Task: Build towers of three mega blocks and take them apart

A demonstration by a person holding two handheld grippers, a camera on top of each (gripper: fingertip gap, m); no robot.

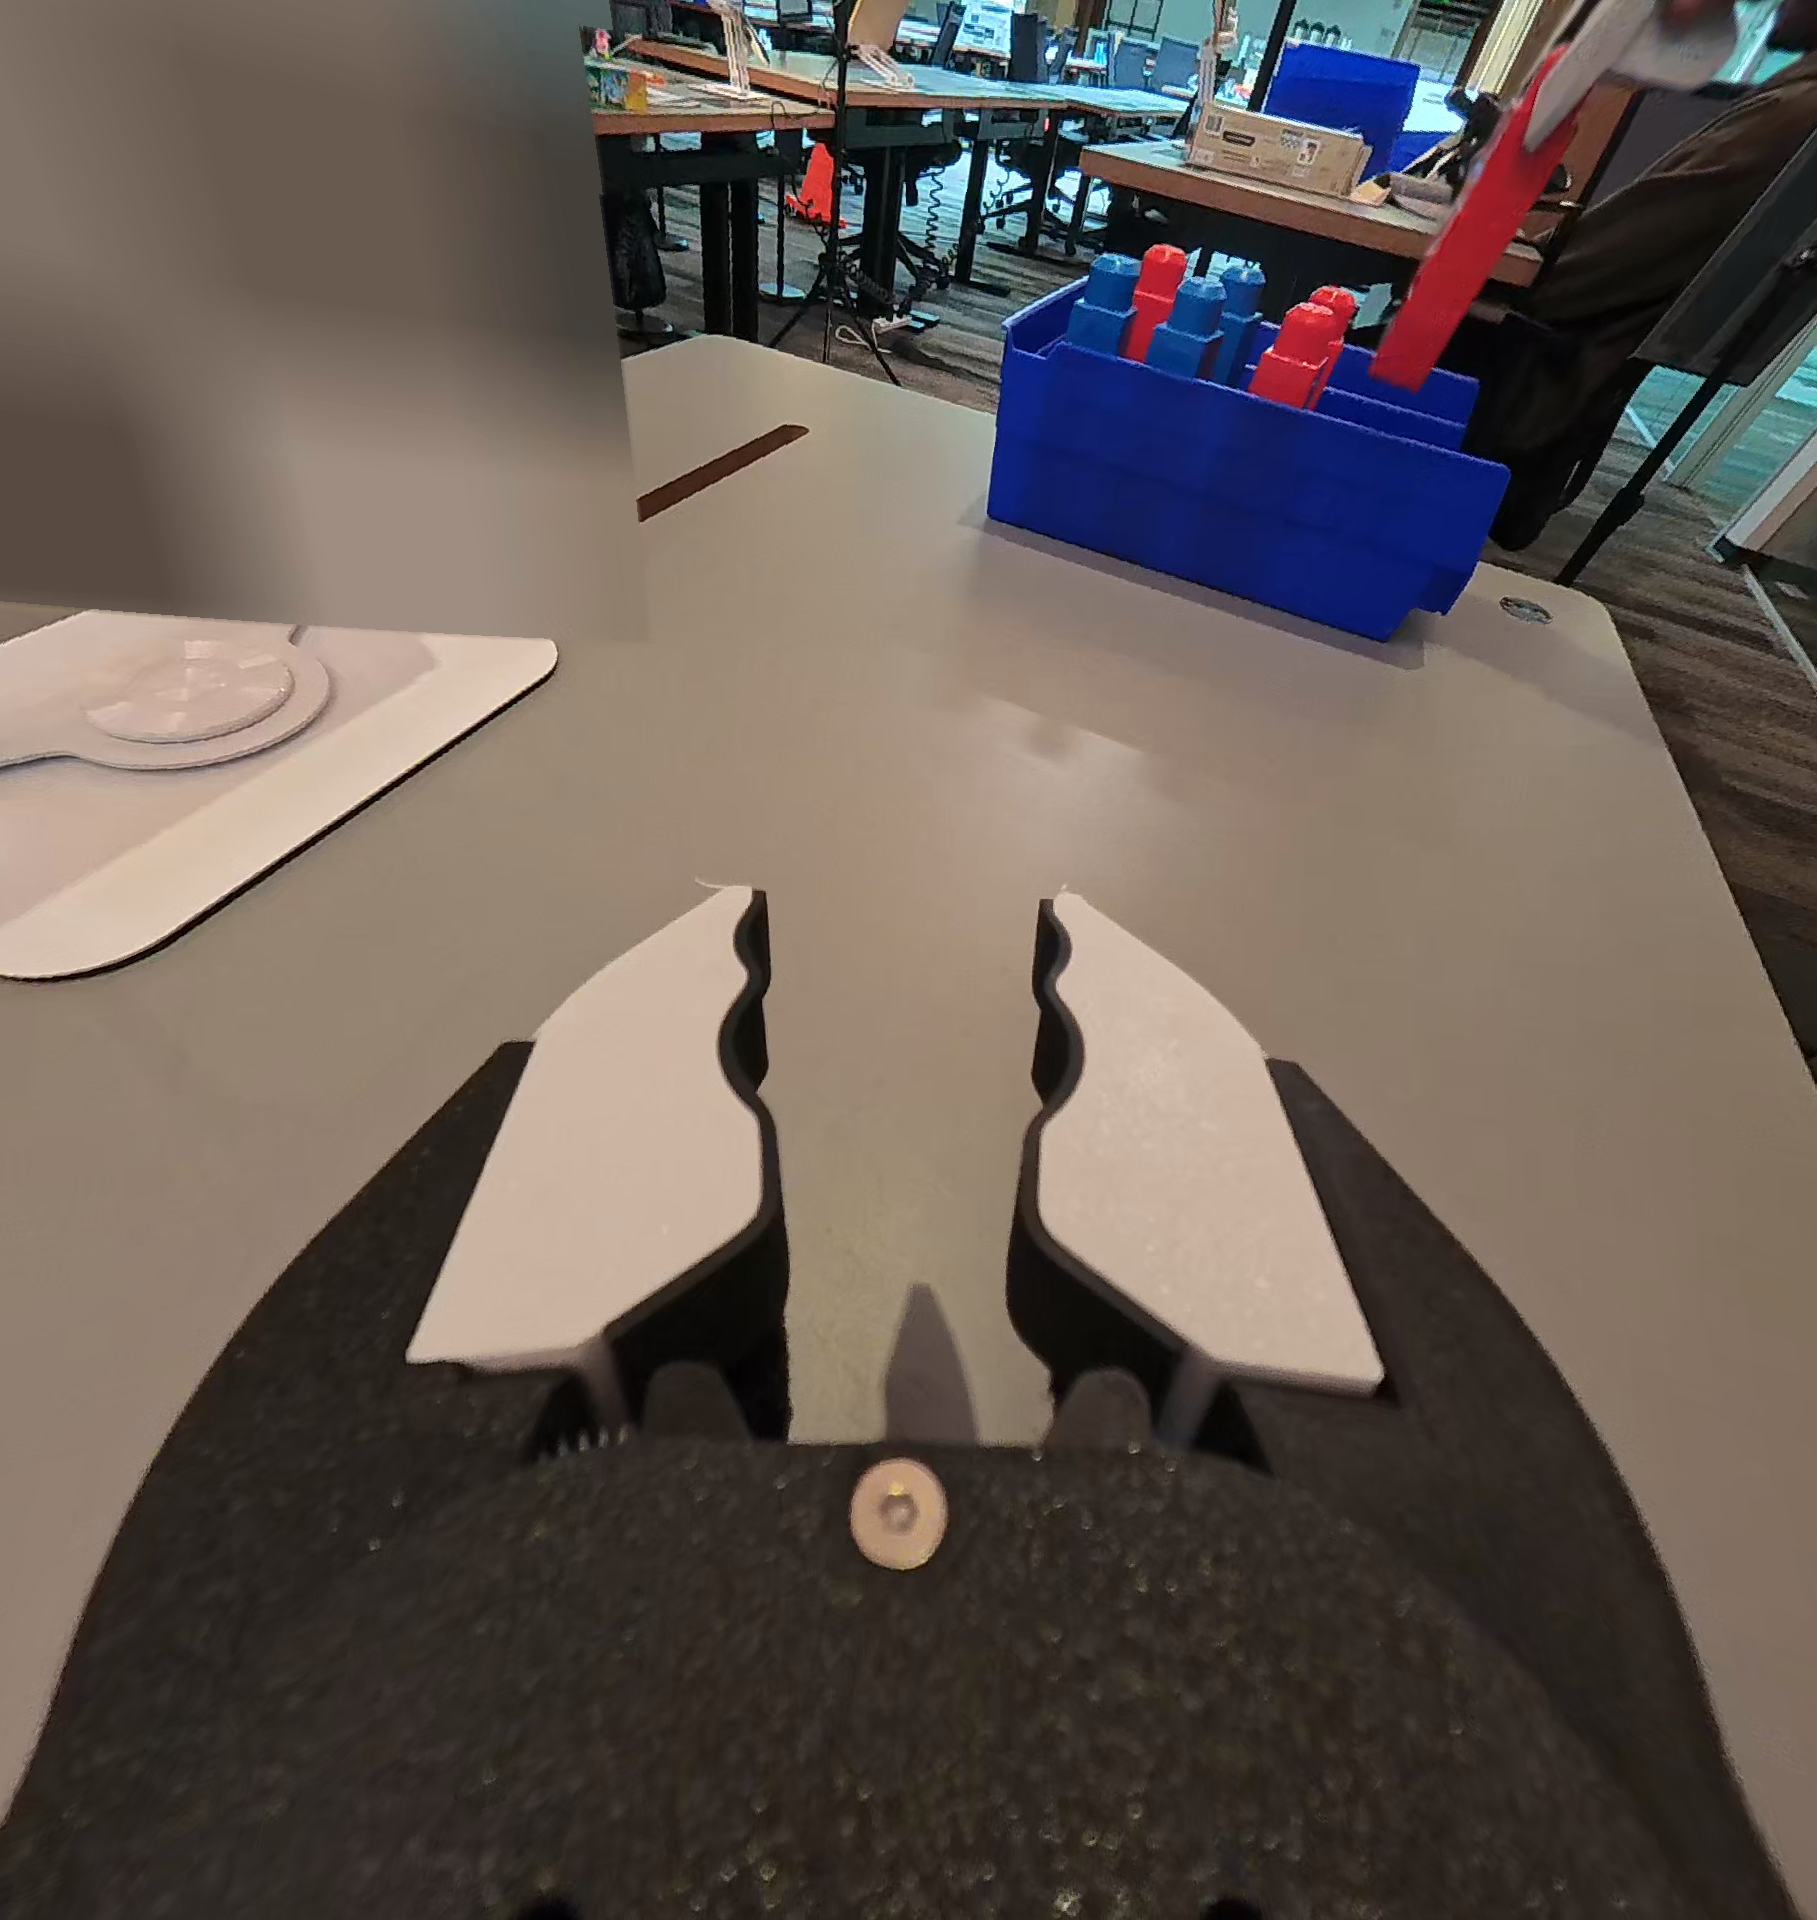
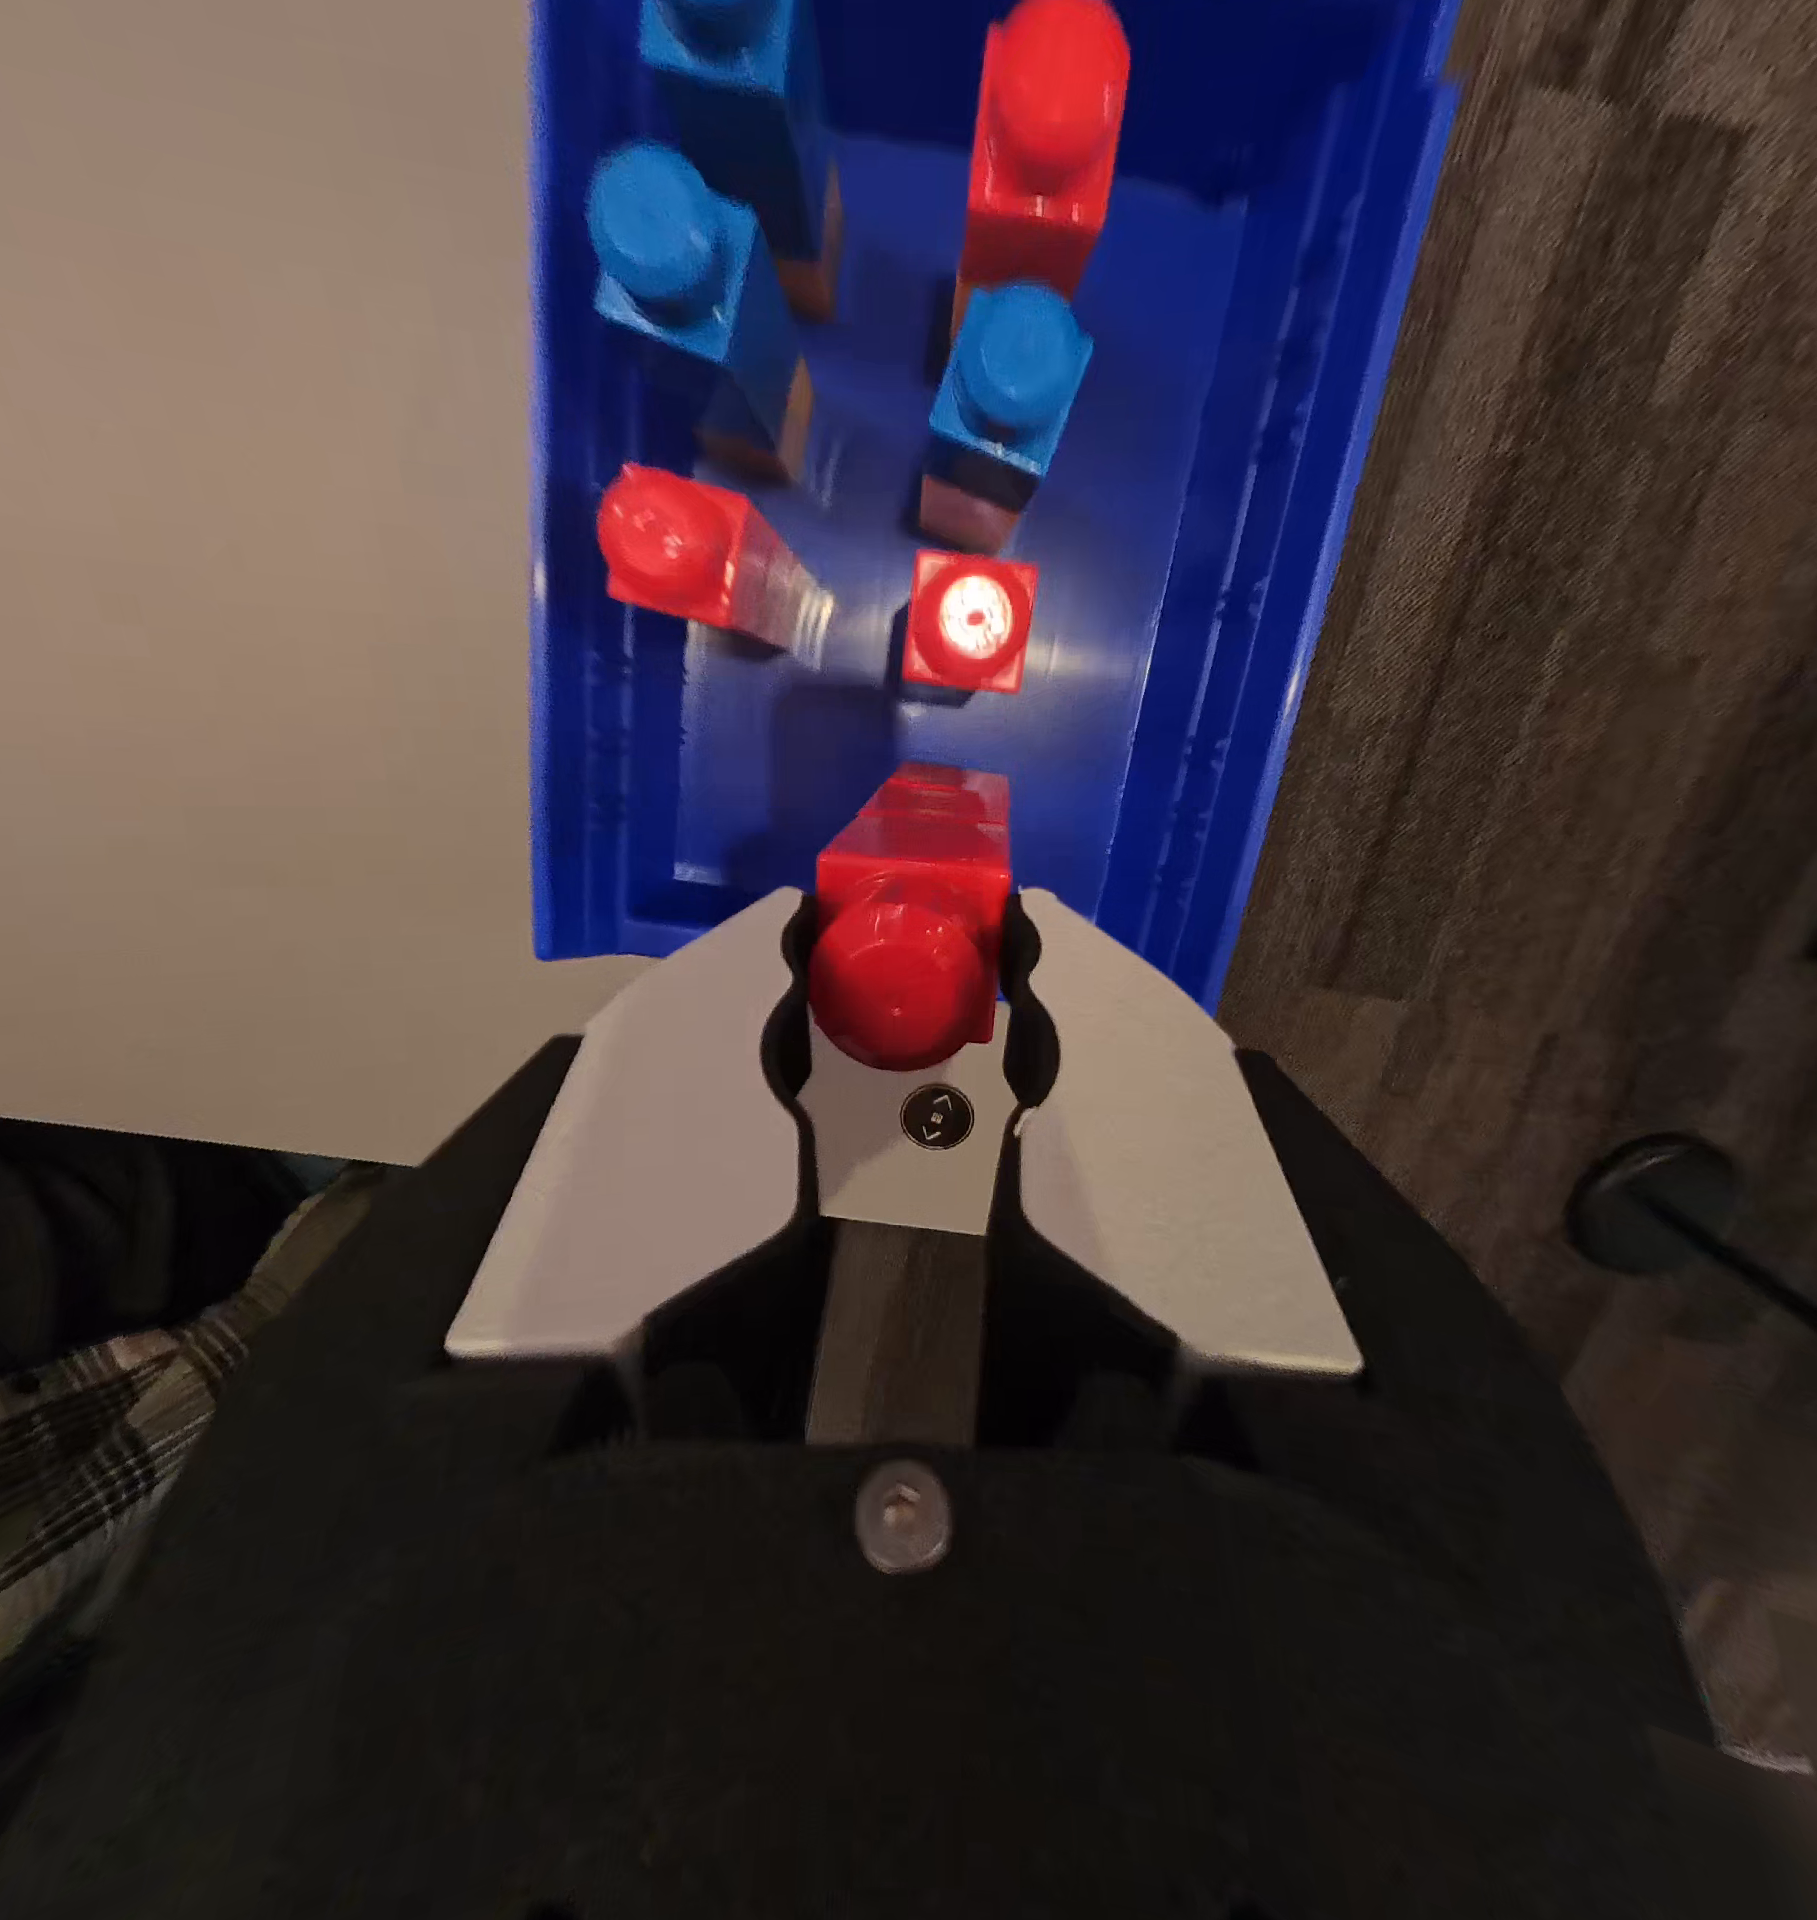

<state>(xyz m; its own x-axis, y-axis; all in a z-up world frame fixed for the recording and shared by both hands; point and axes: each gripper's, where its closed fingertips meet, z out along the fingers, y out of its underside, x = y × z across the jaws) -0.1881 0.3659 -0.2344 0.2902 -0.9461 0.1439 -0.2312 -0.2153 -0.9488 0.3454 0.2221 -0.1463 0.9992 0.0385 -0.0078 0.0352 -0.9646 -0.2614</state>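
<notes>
A blue bin [image 1: 1226, 488] stands at the table's far right and holds several upright red and blue block towers [image 1: 1195, 322]. My right gripper [image 2: 904, 935] points down over the bin's near end [image 2: 613, 831] and is shut on the top of a red block tower [image 2: 909, 904]. In the left wrist view that red tower [image 1: 1475, 218] hangs tilted above the bin's right end. My left gripper [image 1: 899, 904] is open and empty, low over the bare grey table [image 1: 1091, 831], well short of the bin.
A white mat with a round disc [image 1: 197, 748] lies on the table's left. The table's right edge [image 1: 1714, 883] drops to a wood floor. Several towers stand in the bin [image 2: 675, 540] ahead of the held one. A person's plaid sleeve [image 2: 83, 1455] shows lower left. My right fingertips sit around 55 cm from my left ones.
</notes>
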